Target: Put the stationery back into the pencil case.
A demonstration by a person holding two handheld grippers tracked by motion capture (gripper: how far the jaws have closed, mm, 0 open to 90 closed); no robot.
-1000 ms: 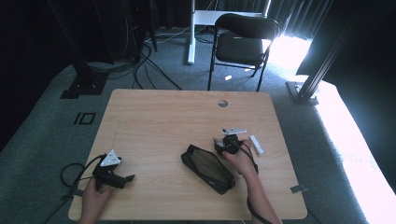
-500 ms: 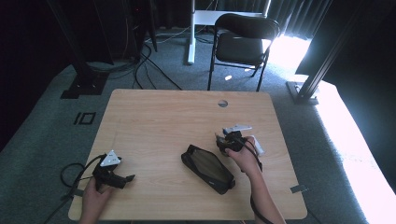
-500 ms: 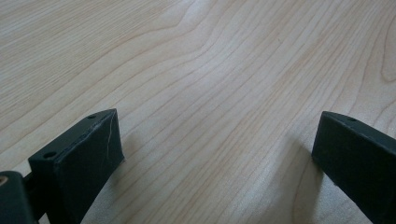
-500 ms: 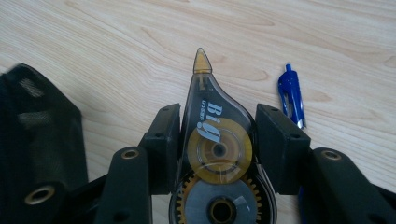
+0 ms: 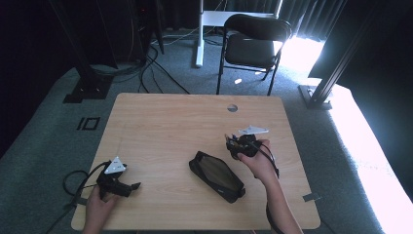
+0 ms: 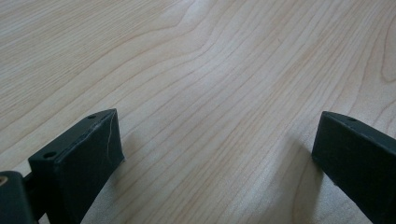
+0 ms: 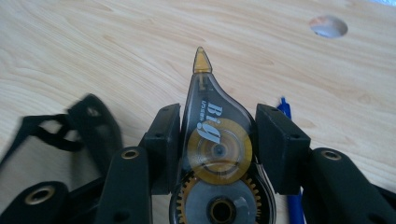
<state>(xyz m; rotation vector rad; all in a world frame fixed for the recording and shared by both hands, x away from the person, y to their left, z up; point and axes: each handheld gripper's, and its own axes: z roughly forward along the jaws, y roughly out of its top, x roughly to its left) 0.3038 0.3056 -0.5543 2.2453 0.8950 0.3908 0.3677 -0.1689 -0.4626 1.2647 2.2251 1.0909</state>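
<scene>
1 correction tape (image 7: 217, 140), 1 pouch (image 5: 216, 175), 1 blue pen (image 7: 286, 109), 1 chair (image 5: 255, 36).

Both grippers, left gripper (image 5: 132, 185) and right gripper (image 7: 218, 135), were black, each topped by a grey three-cornered plate. Blocky fingers (image 6: 77, 158) carried small screw holes. Black cables trailed behind. Forearms bare, no sleeves.

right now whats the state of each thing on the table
correction tape: clamped between the right gripper jaws, tip pointing away, lifted off the table
pencil pouch: lying flat, unzipped and open
blue pen: lying on the table
left gripper: jaws open, nothing between them, low over the table
</scene>
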